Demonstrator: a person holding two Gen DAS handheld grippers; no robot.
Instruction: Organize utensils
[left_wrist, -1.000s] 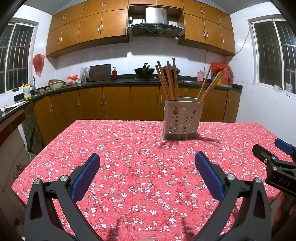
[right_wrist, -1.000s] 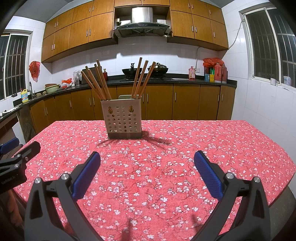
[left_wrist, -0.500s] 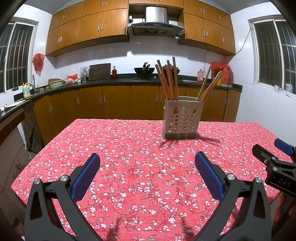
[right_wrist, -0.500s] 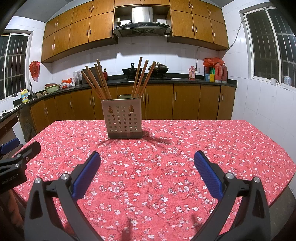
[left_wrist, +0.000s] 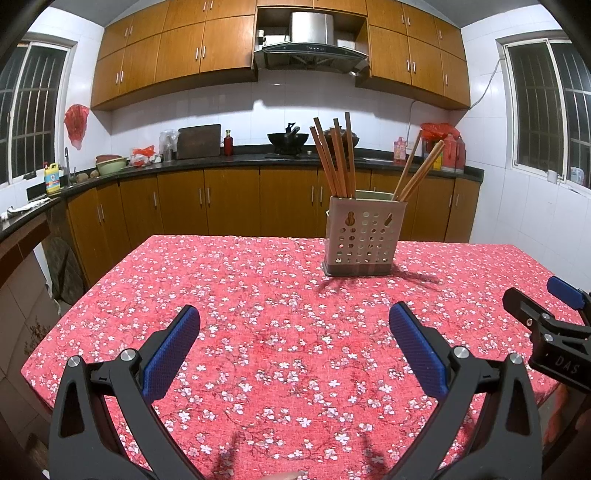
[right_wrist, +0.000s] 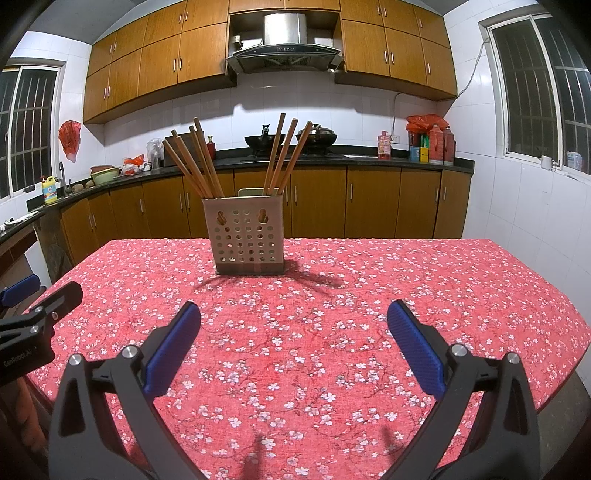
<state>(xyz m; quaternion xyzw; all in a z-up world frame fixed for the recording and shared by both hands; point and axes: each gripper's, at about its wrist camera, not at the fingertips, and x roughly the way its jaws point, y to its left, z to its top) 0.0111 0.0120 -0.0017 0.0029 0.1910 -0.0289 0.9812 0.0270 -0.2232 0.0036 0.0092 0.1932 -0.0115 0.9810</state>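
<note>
A beige perforated utensil holder (left_wrist: 364, 238) (right_wrist: 248, 236) stands upright on the red floral tablecloth (left_wrist: 280, 332) (right_wrist: 332, 295), far side of the table. Several wooden chopsticks (left_wrist: 334, 162) (right_wrist: 194, 162) lean in its left compartment and three more chopsticks (left_wrist: 417, 171) (right_wrist: 286, 155) in its right one. My left gripper (left_wrist: 293, 347) hovers open over the near half of the table, nothing between its blue pads. My right gripper (right_wrist: 293, 343) is also open and empty; its tip (left_wrist: 546, 317) shows at the right edge of the left wrist view. Both stand well short of the holder.
Kitchen counters (left_wrist: 221, 158) with a wok, bottles and bowls run along the back wall behind the table. The table's edges fall off at left (left_wrist: 55, 332) and right (right_wrist: 576, 332). The left gripper's side (right_wrist: 33, 317) shows at the left edge of the right wrist view.
</note>
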